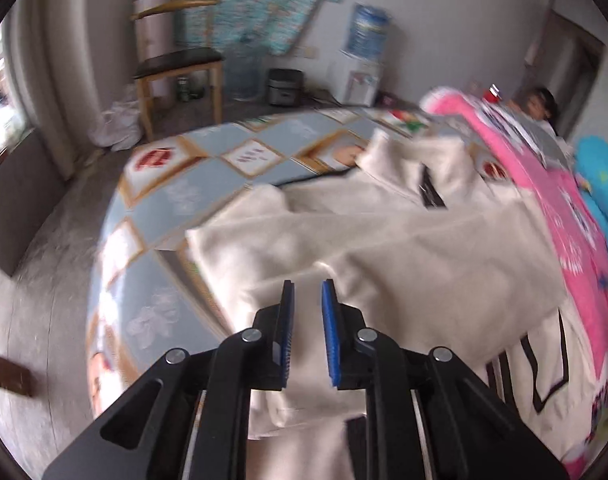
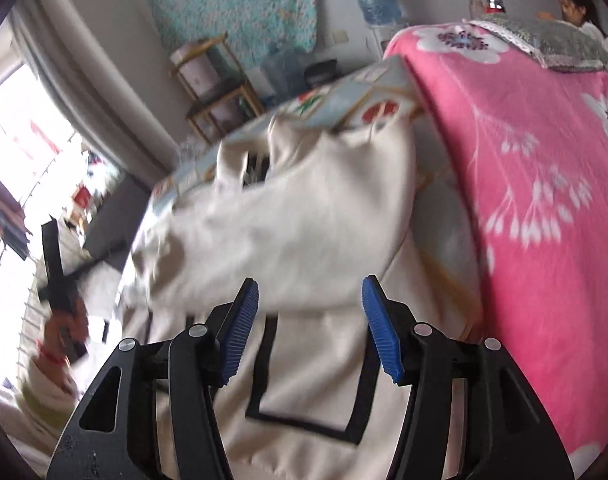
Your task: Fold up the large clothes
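A large cream garment (image 1: 383,248) with black trim lies partly folded on a bed with a light blue patterned sheet (image 1: 208,184). My left gripper (image 1: 307,292) hovers over its near folded edge, jaws a narrow gap apart with no cloth pinched between the blue pads. In the right wrist view the same garment (image 2: 296,232) shows a folded-over upper part and a black-edged pocket (image 2: 304,408) below. My right gripper (image 2: 309,292) stands open above the pocket, holding nothing. At the left edge of that view a hand (image 2: 64,328) holds the other gripper.
A pink flowered blanket (image 2: 523,160) lies along the right side of the bed, with a grey pillow (image 2: 543,44) on it. A person (image 2: 575,8) sits beyond. A wooden chair (image 1: 180,68), a water dispenser (image 1: 363,60) and a window (image 2: 20,168) ring the room.
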The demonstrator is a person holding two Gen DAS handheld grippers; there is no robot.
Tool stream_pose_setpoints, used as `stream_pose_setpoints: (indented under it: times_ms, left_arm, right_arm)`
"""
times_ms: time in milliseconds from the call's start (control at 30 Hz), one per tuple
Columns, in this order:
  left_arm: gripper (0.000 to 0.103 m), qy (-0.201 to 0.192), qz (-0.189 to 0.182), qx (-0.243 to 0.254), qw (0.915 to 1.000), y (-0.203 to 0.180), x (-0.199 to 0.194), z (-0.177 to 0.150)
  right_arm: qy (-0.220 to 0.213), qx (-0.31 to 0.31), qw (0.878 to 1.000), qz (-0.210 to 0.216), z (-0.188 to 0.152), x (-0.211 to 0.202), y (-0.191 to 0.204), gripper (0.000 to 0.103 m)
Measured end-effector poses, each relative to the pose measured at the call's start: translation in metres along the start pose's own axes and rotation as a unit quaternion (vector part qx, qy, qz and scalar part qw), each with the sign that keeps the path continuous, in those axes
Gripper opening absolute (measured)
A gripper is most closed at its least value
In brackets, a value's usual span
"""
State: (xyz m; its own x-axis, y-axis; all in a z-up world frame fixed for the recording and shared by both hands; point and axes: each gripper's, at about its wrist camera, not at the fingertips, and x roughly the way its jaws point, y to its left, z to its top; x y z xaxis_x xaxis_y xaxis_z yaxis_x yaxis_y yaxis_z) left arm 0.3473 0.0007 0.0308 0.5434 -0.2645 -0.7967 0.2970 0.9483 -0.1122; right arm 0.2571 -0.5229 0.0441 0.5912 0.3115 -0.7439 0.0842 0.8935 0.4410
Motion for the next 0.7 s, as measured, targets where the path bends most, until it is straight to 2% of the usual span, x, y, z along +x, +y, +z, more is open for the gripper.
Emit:
stream_pose_setpoints:
  times_ms: [100, 167, 233, 300, 333, 400, 433, 533, 633, 700]
  left_arm:
    - [0.014, 0.037, 0.029, 0.035, 0.9983, -0.018, 0.027, -0.011]
    - [0.014, 0.057, 0.047, 0.028, 0.9968, -0.016, 0.042, -0.020]
    - [0.014, 0.058, 0.038, 0.008, 0.9975, -0.009, 0.045, -0.027]
    - [0.014, 0.056, 0.032, 0.002, 0.9979, -0.005, 0.043, -0.030]
    - [0.014, 0.055, 0.031, 0.002, 0.9980, -0.005, 0.043, -0.031]
    - [0.014, 0.055, 0.032, 0.003, 0.9979, -0.005, 0.042, -0.031]
    - [0.014, 0.055, 0.032, 0.004, 0.9980, -0.005, 0.042, -0.032]
    - [0.014, 0.052, 0.032, 0.005, 0.9982, -0.004, 0.042, -0.033]
    - [0.014, 0.049, 0.036, 0.010, 0.9981, -0.006, 0.042, -0.033]
    - [0.014, 0.048, 0.037, 0.015, 0.9980, -0.007, 0.041, -0.032]
  right_arm:
    - [0.018, 0.054, 0.998, -0.009, 0.044, 0.035, -0.032, 0.053]
    - [0.030, 0.081, 0.996, -0.030, 0.067, 0.062, -0.049, 0.045]
    - [0.040, 0.105, 0.992, -0.054, 0.083, 0.083, -0.064, 0.041]
    - [0.052, 0.125, 0.990, -0.048, 0.092, 0.104, -0.077, 0.038]
    - [0.056, 0.133, 0.988, -0.051, 0.095, 0.112, -0.082, 0.034]
    - [0.052, 0.125, 0.990, -0.034, 0.099, 0.117, -0.080, 0.013]
    - [0.044, 0.115, 0.992, -0.039, 0.100, 0.115, -0.076, 0.005]
    - [0.011, 0.041, 0.994, -0.098, 0.099, 0.107, -0.054, 0.005]
    - [0.019, 0.002, 0.988, -0.152, 0.092, 0.114, -0.048, 0.005]
    - [0.020, -0.010, 0.983, -0.180, 0.088, 0.109, -0.044, 0.010]
